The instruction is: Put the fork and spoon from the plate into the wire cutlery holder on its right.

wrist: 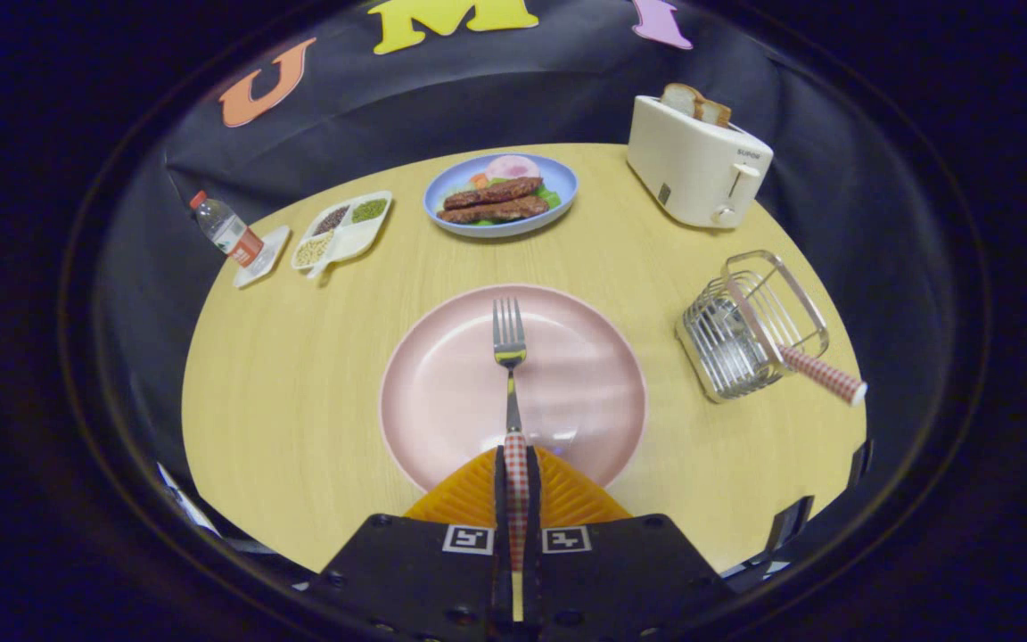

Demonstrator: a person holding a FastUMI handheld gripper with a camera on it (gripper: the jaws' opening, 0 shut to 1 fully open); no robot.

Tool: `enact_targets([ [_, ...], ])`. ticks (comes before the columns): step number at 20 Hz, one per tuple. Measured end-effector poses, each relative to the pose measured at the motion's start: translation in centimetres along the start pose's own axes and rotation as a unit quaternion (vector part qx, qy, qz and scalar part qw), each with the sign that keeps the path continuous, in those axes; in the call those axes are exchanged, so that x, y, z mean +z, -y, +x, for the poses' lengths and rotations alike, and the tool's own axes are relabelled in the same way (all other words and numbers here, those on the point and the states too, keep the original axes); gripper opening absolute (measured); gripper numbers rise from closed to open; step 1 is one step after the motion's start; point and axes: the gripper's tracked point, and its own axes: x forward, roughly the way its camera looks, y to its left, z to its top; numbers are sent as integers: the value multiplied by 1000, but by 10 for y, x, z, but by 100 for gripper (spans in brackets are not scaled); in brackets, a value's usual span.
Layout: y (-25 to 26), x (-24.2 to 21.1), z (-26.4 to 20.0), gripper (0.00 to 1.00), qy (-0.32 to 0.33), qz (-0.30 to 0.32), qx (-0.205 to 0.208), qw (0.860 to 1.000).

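1 fork point(509, 357) left, checked handle clamped between both gripper point(516, 473) fingers, tines out over the pink plate point(442, 392). Spoon point(821, 373) looks already in the wire cutlery holder point(750, 330) to the right. Lift clear of rim, swing right, tip tines down, drop beside spoon handle; avoid nudging holder.

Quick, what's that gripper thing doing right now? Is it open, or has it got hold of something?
Gripper: closed on the fork, both fingers pressing its checked handle, tines pointing ahead over the pink plate.
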Motion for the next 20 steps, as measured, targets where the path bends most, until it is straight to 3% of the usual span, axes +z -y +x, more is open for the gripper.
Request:
enact_targets([
  [9, 75, 54, -102, 5, -84, -33, 44, 995],
  [13, 118, 60, -113, 5, -144, -34, 52, 988],
  [20, 180, 63, -103, 5, -251, -27, 23, 967],
])
